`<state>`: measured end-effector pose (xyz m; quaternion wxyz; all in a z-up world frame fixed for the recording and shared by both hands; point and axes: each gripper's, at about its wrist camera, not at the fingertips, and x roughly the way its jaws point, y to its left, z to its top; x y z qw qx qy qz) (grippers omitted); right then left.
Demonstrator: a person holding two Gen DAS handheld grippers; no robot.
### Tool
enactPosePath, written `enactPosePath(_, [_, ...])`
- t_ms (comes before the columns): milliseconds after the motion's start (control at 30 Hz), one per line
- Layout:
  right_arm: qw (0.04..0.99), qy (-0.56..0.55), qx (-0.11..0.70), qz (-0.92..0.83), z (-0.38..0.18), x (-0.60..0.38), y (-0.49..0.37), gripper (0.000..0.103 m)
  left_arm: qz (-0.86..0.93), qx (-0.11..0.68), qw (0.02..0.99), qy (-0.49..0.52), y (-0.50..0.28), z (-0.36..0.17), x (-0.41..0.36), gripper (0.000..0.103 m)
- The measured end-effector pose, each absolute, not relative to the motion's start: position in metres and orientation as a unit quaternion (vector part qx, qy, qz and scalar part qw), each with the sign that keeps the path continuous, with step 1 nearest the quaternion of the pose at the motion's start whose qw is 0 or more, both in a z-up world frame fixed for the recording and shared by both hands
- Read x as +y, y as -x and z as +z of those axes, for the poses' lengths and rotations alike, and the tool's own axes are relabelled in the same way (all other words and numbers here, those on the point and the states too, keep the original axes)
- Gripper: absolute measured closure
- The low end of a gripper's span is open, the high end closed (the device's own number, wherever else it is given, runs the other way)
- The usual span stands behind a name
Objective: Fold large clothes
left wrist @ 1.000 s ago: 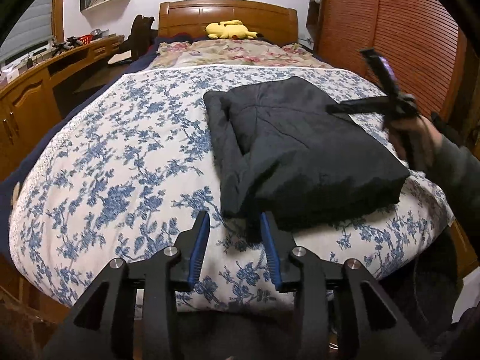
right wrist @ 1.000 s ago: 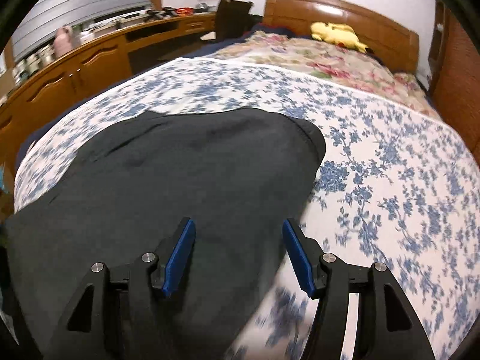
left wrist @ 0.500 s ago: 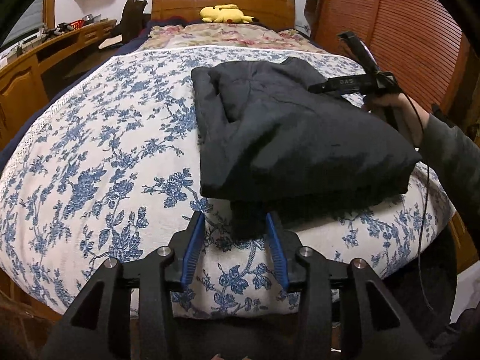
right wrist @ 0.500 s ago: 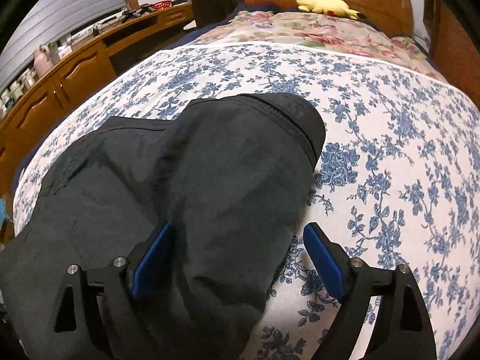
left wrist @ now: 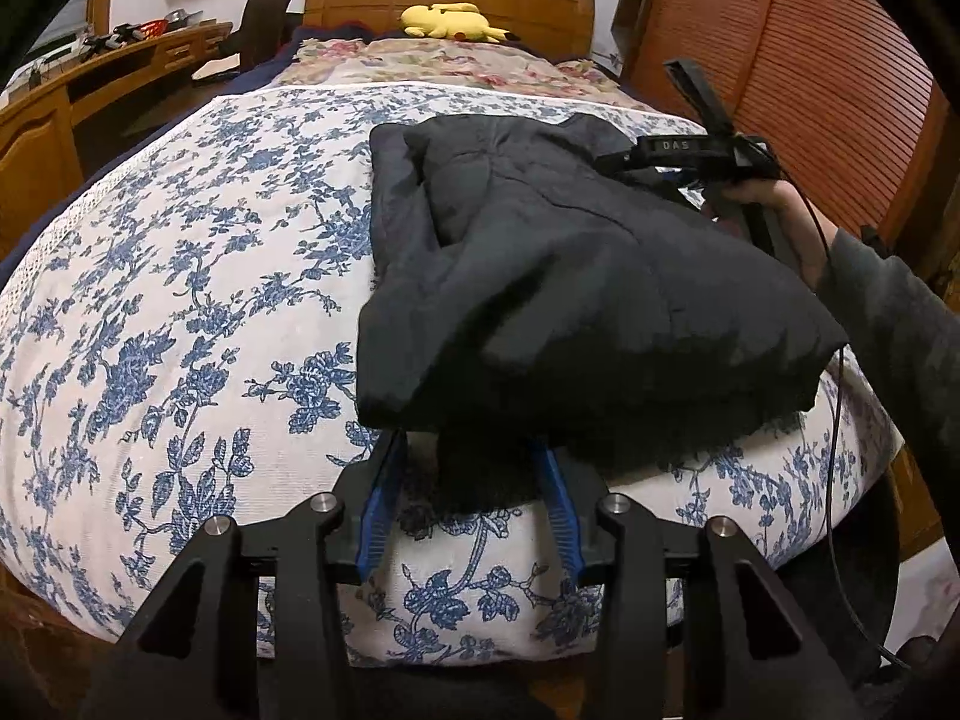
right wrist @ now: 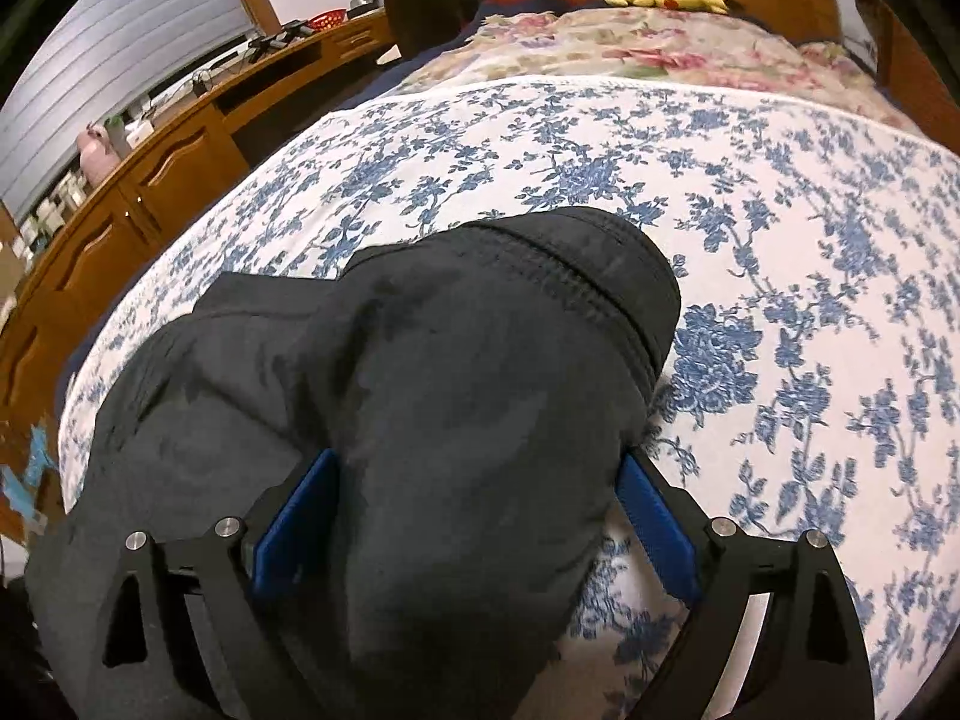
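A black padded jacket, folded into a thick bundle, lies on the right part of a bed with a blue-flowered cover. My left gripper is open at the bundle's near edge, and a dark fold hangs between its blue pads. My right gripper is open wide, its blue pads astride a thick fold of the jacket. In the left wrist view the right gripper sits at the jacket's far right side, held by a hand.
A yellow plush toy lies by the wooden headboard. A wooden desk and cabinets run along the left of the bed. A reddish slatted wardrobe stands on the right. The bed's foot edge is just below my left gripper.
My left gripper moved forward until the jacket's near edge sits between its pads. My right gripper pushed forward and down over the jacket's fold and opened wider.
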<state>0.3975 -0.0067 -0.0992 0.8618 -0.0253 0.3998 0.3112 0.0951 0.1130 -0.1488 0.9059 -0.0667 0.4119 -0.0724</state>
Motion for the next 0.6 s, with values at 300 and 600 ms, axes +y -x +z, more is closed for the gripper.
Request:
enactPosePath(300, [0.844, -0.005, 0.418, 0.336, -0.116, -0.011, -0.401, 0.023, -0.081, 0.410, 0.904, 0.085, -0.099, -0.152, 0.114, 0.061])
enactPosePath(600, [0.864, 0.045, 0.382, 0.323, -0.096, -0.016, -0.380, 0.076, -0.098, 0.395, 0.908, 0.096, -0.093, -0.145, 0.118, 0.095])
